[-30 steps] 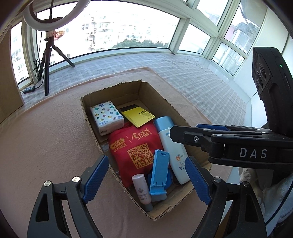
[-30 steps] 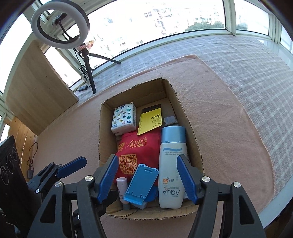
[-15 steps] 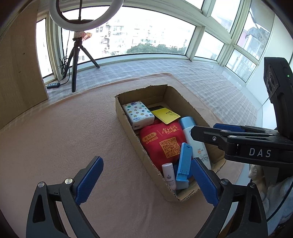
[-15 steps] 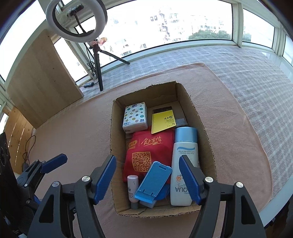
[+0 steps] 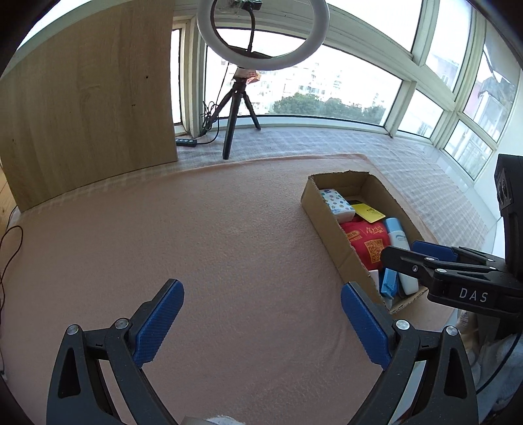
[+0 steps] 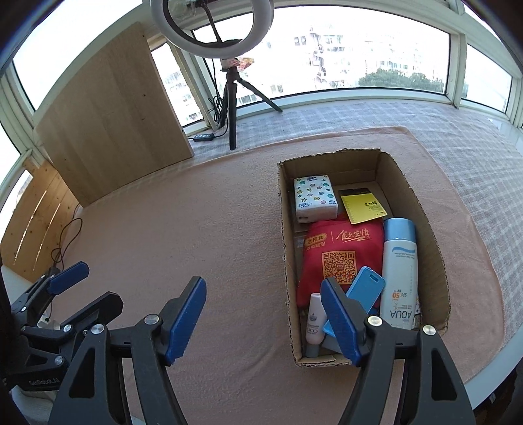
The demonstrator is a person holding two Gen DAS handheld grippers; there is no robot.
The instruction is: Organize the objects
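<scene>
Both grippers have drawn back and swung to the left since a second ago, so the box that sat between their fingers now lies off to the right of each view. The pink cloth [image 5: 202, 248] covers most of the surface, bare where the tools now hover. At the back, a wooden panel [image 6: 111, 111] stands upright beside a ring light [image 6: 211, 23] on its tripod, near the windows.

The cardboard box [image 6: 421, 209] rests open-topped on the cloth's right part. Inside it, a red pouch [image 6: 340, 248] with a QR code fills the middle. Along the right wall lies a white sunscreen bottle [image 6: 400, 271] with a blue cap. A patterned tissue pack [image 6: 314, 196] sits at the far left corner, a yellow card [image 6: 362, 207] just beside it. A blue phone stand [image 6: 362, 292] leans on the pouch at the near end, and a small white tube [image 6: 314, 322] lies by the left wall.

The left gripper [image 5: 261, 322] hangs over bare cloth, fingers spread wide, holding nothing. The right gripper [image 6: 263, 318] is likewise spread and empty, over the cloth at the box's near left edge.
</scene>
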